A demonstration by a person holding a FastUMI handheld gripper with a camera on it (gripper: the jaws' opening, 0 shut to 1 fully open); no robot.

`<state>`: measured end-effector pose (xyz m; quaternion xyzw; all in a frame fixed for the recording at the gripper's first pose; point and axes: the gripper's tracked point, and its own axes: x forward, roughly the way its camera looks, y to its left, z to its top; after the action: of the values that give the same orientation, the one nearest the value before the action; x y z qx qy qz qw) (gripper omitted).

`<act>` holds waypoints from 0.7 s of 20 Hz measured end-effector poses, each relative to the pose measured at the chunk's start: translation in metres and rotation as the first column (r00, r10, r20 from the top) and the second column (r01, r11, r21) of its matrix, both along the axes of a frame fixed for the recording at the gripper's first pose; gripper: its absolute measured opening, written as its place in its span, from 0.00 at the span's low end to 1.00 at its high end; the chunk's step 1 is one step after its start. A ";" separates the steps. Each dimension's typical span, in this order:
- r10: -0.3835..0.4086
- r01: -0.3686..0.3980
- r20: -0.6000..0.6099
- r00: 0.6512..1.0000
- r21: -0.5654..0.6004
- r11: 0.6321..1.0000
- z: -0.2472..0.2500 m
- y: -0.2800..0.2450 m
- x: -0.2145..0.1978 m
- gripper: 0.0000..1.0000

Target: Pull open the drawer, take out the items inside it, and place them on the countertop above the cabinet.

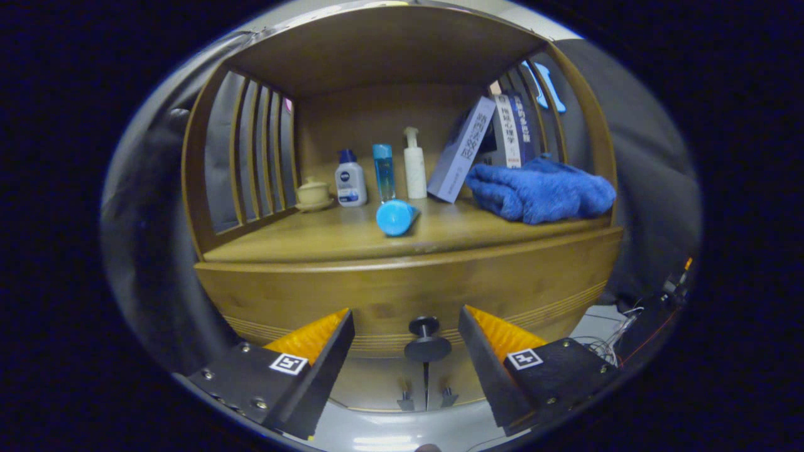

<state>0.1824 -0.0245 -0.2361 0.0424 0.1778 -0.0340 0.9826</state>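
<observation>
Wooden cabinet (402, 282) fills the scene, its drawer front (408, 295) closed flush under the countertop (326, 235). The drawer's dark round knob (426, 342) sits between the fingers of the gripper (406, 336), which are spread wide apart with neither one touching it.

On the countertop a blue tube (397, 217) lies on its side near the front edge, about mid-width. Along the back wall stand a small lidded ceramic cup (313, 193), a white bottle with a dark blue cap (350, 181), a slim clear blue bottle (384, 171) and a white pump bottle (414, 164). Toward the right side books (487, 141) lean against the slatted end, and a crumpled blue towel (540, 190) lies in front of them.
</observation>
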 end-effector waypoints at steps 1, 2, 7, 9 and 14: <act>-0.001 0.001 0.007 1.000 -0.012 1.000 0.014 -0.003 -0.011 1.00; -0.002 0.002 0.019 1.000 -0.012 1.000 0.030 -0.004 -0.022 1.00; -0.034 0.035 0.105 0.994 -0.011 0.999 0.119 -0.009 -0.081 0.99; -0.033 0.033 0.122 0.992 0.003 0.999 0.153 -0.008 -0.112 0.99; -0.069 0.075 0.187 0.980 -0.029 0.997 0.210 -0.028 -0.175 0.99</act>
<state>0.0076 -0.0521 -0.0258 0.0340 0.0831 -0.0687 0.9936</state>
